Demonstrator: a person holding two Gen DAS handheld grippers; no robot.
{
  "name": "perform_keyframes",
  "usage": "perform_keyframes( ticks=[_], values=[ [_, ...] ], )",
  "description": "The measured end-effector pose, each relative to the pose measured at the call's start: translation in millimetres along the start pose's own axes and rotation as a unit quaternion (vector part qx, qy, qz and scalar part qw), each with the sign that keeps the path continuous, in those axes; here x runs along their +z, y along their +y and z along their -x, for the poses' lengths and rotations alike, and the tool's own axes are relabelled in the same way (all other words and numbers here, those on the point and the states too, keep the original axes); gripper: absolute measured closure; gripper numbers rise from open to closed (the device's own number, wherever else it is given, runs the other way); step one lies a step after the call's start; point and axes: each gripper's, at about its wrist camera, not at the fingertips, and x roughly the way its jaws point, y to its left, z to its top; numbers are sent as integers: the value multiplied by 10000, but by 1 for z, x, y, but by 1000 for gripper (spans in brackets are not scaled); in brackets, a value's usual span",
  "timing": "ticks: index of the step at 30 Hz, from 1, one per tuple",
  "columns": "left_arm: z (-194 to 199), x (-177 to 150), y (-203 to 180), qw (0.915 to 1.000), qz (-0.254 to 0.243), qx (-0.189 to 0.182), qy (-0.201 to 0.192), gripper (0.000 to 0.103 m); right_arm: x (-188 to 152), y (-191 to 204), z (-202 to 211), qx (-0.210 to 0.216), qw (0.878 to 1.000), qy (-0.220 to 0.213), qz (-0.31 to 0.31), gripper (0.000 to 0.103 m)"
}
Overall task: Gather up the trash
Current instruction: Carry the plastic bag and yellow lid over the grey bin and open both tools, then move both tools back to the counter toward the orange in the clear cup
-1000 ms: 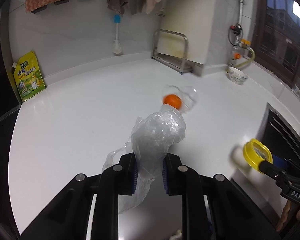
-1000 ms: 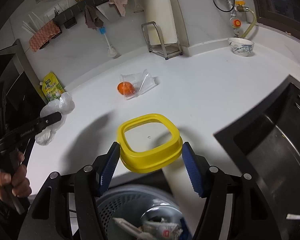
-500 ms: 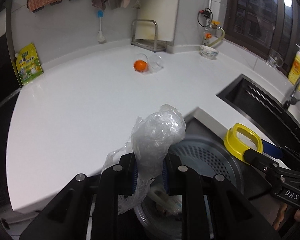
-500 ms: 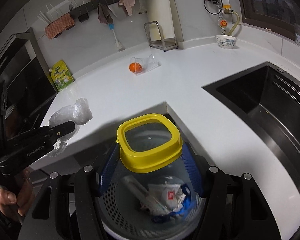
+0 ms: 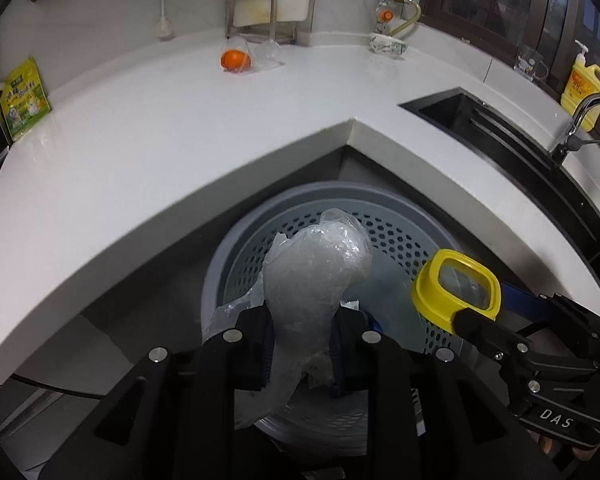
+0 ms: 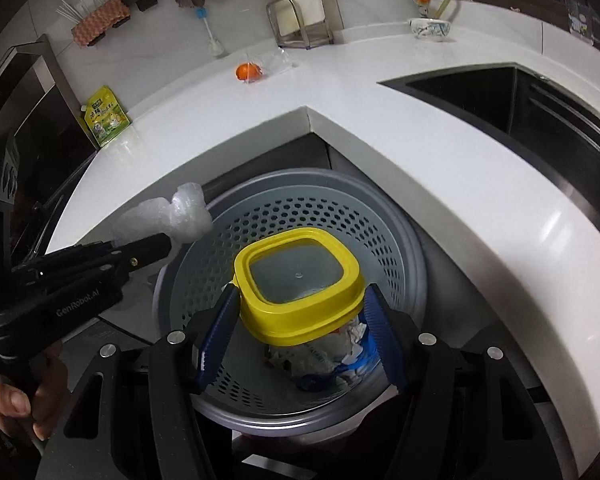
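My left gripper pinches a crumpled clear plastic bag over the grey perforated trash bin. Its jaws are opening, with the bag still between the blue pads. From the right wrist view, the left gripper and the bag hang over the bin's left rim. My right gripper is shut on a yellow-rimmed clear container, held above the bin's middle. Paper scraps lie in the bin. An orange in a clear bag sits far back on the counter.
The white counter wraps around the bin in a corner. A black sink with a faucet lies to the right. A green pouch, a bowl and a yellow soap bottle stand along the back.
Both grippers have pulled back off the counter and sunk over the trash bin, which now fills the lower view. The bag and the yellow container stay in their grips.
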Motion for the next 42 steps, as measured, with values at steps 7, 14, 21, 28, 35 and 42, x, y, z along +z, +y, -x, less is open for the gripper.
perform_keyframes(
  ticks=[7, 14, 21, 28, 35, 42],
  values=[
    [2, -4, 3, 9999, 50, 126, -67, 25, 1, -8, 2, 5, 10000, -71, -55, 38],
    [9, 0, 15, 9992, 219, 279, -177, 22, 4, -12, 6, 36, 9998, -142, -141, 34],
    [17, 7, 24, 9981, 295, 452, -297, 22, 15, -7, 7, 102, 9996, -227, -95, 34],
    [31, 35, 48, 9946, 577, 602, -610, 18, 60, -1, 7, 124, 9986, -504, 53, 34],
    [37, 77, 79, 9892, 804, 783, -941, 17, 124, 15, -11, 30, 9964, -761, 366, 34],
    [27, 116, 115, 9847, 891, 991, -1120, 16, 194, 53, -47, -38, 9928, -964, 713, 34]
  ],
)
